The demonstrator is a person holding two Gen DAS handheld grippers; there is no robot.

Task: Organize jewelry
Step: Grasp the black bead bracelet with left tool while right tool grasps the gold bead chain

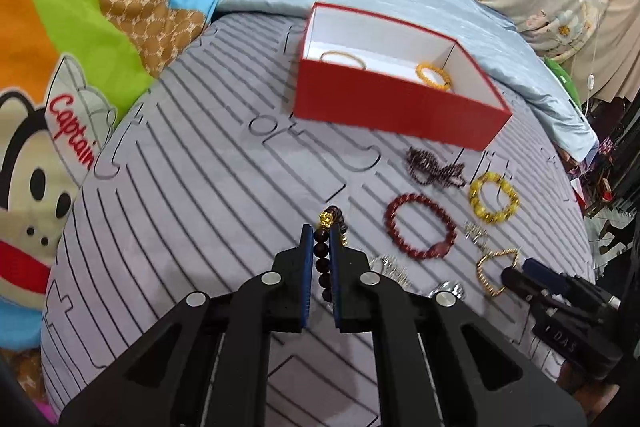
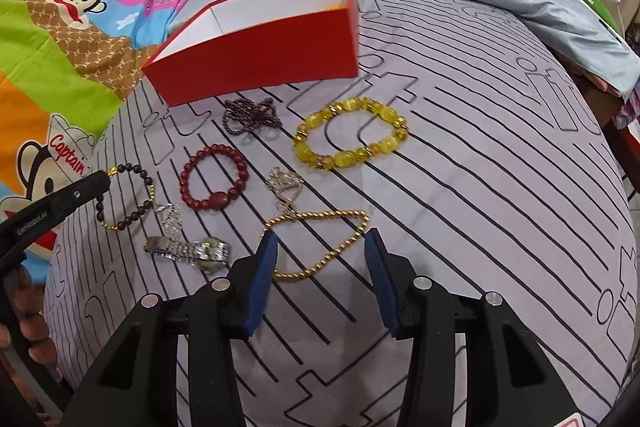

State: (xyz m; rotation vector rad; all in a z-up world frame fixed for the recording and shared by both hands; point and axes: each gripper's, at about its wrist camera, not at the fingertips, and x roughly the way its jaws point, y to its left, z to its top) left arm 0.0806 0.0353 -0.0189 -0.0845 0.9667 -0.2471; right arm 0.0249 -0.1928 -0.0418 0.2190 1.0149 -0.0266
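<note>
Dark bead bracelet (image 1: 325, 251): clamped between left gripper (image 1: 320, 239) fingers, above the grey mat (image 1: 200, 167)
Right gripper (image 2: 320, 243): fingers apart, straddling gold chain (image 2: 320, 243)
Red box (image 1: 384, 107): holds two bracelets

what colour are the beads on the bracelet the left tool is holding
Dark brown, nearly black, with gold accents: bracelet, clearest in the right wrist view.

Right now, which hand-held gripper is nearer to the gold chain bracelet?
Right. The right hand-held gripper is open, its fingers straddling the gold chain bracelet. The left hand-held gripper is farther left, shut on the dark bead bracelet.
</note>
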